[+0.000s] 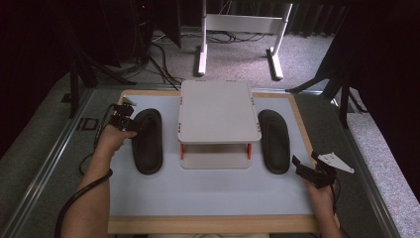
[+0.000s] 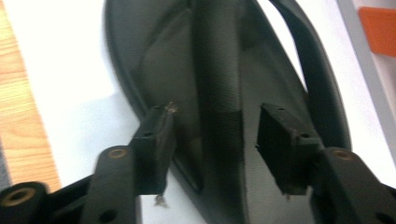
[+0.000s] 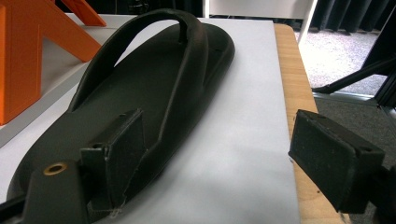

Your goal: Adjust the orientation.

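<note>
Two black flip-flops lie on the white mat, one (image 1: 147,141) left of a grey shelf and one (image 1: 275,141) right of it. My left gripper (image 1: 130,124) hangs over the left flip-flop's (image 2: 177,60) toe end. It is open (image 2: 215,140), and its jaws straddle the sandal's strap (image 2: 217,93) without pinching it. My right gripper (image 1: 304,166) is open at the heel end of the right flip-flop (image 3: 140,79). In its own view the right gripper (image 3: 224,158) has one jaw over the heel's edge and the other out over the wooden border.
A grey two-tier shelf (image 1: 218,111) on orange supports (image 3: 28,60) stands mid-mat between the sandals. A wooden border (image 1: 208,224) frames the mat. Beyond the table are a white desk frame (image 1: 237,29) and cables on carpet.
</note>
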Action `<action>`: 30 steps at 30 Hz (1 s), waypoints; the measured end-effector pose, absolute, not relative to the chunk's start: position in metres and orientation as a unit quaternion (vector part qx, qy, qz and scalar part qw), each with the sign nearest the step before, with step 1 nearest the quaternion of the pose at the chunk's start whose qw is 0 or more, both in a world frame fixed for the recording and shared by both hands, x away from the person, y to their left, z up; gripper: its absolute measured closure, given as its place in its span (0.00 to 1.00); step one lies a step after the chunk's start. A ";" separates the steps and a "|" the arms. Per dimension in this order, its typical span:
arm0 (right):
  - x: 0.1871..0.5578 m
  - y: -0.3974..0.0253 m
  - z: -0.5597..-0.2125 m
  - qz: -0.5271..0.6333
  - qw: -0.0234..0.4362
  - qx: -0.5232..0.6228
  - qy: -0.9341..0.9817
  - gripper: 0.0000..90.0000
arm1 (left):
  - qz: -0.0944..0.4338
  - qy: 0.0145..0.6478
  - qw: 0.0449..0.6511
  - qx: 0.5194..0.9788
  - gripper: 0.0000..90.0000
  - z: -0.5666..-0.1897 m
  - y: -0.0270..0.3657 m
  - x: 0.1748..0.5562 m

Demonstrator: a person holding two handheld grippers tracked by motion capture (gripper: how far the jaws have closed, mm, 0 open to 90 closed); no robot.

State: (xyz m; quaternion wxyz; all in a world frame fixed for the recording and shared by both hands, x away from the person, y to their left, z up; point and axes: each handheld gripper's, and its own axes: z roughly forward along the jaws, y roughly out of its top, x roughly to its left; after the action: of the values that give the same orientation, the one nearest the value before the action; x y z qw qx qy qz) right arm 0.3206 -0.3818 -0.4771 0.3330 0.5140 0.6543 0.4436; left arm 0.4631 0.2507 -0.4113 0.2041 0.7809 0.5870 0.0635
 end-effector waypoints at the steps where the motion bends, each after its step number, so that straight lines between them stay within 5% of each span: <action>1: 0.321 -0.382 -0.477 0.444 0.333 0.514 0.654 0.19 | 0.061 0.584 0.200 0.784 0.54 -0.412 0.250 0.464; 10: 0.321 -0.382 -0.477 0.444 0.333 0.513 0.655 0.19 | 0.057 0.582 0.190 0.789 0.72 -0.417 0.247 0.470; 30: 0.321 -0.382 -0.477 0.445 0.330 0.514 0.655 0.19 | 0.014 0.568 0.153 0.808 0.80 -0.411 0.243 0.473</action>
State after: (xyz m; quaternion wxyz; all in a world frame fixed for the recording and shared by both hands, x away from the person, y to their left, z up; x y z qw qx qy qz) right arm 0.3210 -0.3824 -0.4772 0.3299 0.5138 0.6551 0.4449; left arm 0.4729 0.2427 -0.4106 0.1529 0.8084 0.5682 0.0137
